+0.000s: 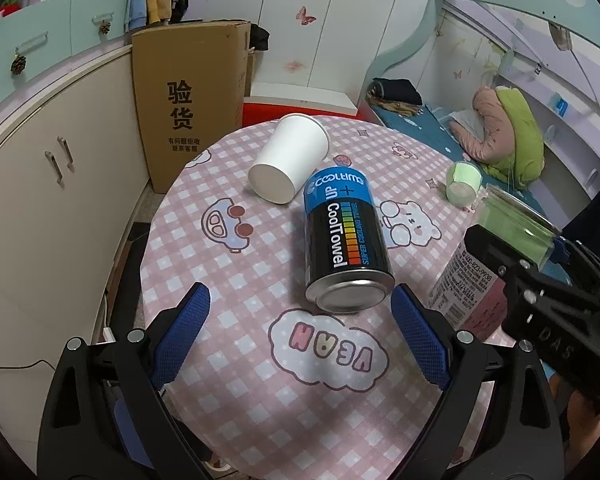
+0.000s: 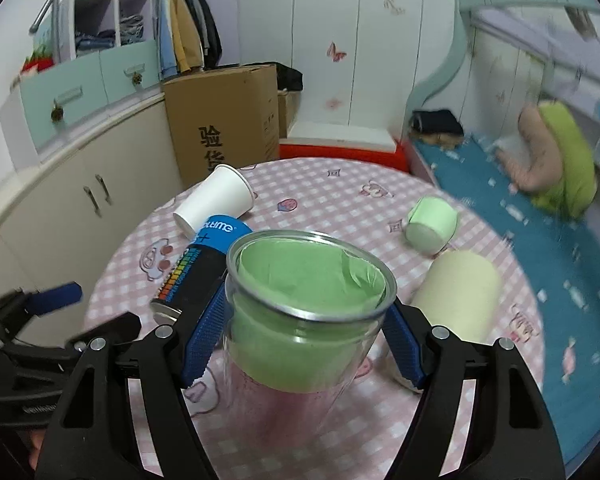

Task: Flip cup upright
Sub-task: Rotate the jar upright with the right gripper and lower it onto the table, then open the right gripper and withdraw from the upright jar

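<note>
My right gripper (image 2: 306, 340) is shut on a clear glass cup (image 2: 304, 312) lined with green paper. It holds the cup upright, mouth up, above the pink checked table (image 2: 340, 192). The cup also shows in the left wrist view (image 1: 512, 220), with a pink label below. My left gripper (image 1: 300, 328) is open and empty. It sits just in front of a black and blue CoolTowel can (image 1: 344, 240) lying on its side. A white paper cup (image 1: 290, 158) lies on its side behind the can. A small green cup (image 2: 430, 226) lies on its side at the right.
A cream cylinder (image 2: 456, 292) lies on the table right of the glass cup. A cardboard box (image 1: 192, 100) and cabinets (image 1: 40, 184) stand left of the table. A bed with a blue sheet (image 2: 520, 216) is to the right.
</note>
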A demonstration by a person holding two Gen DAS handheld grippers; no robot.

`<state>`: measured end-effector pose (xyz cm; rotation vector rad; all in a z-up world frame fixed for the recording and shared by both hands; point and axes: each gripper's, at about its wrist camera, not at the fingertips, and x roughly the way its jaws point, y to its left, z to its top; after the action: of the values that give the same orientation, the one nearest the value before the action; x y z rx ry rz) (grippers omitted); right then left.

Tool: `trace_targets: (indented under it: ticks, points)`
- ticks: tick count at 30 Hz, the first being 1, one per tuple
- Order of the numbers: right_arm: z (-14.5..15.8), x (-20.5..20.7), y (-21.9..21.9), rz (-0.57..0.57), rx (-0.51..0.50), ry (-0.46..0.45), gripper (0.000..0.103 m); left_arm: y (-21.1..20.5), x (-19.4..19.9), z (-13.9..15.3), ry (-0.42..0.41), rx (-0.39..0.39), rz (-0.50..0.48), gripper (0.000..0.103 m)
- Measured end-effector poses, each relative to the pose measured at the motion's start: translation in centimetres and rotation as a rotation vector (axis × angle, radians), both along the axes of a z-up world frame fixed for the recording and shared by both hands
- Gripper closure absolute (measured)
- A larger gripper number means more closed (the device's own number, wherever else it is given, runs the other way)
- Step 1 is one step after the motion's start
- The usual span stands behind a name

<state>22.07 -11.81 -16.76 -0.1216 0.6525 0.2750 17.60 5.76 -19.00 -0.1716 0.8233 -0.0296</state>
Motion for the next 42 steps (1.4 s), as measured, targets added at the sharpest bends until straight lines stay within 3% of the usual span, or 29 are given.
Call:
trace_targets:
  ticks: [14, 17, 26, 42]
  points:
    - [0.1, -2.9, -0.3, -0.004, 0.083, 0.01, 0.032, 0.4, -2.9, 1.2, -0.029, 0.016, 0.014, 0.011]
    - [0.4, -3.8, -0.2, -0.006, 0.083, 0.009, 0.027, 0.5, -3.8, 1.8, -0.044, 0.011, 0.019, 0.011]
    - [3.2, -7.9, -1.6, -0.018, 0.125, -0.063, 0.018, -0.3, -7.5, 5.1, -0.133, 0.024, 0.005, 0.011]
    - [7.9, -17.0, -4.9, -0.053, 0.17, -0.187, 0.018, -3.8, -15.4, 10.3, -0.303, 0.089, -0.038, 0.011]
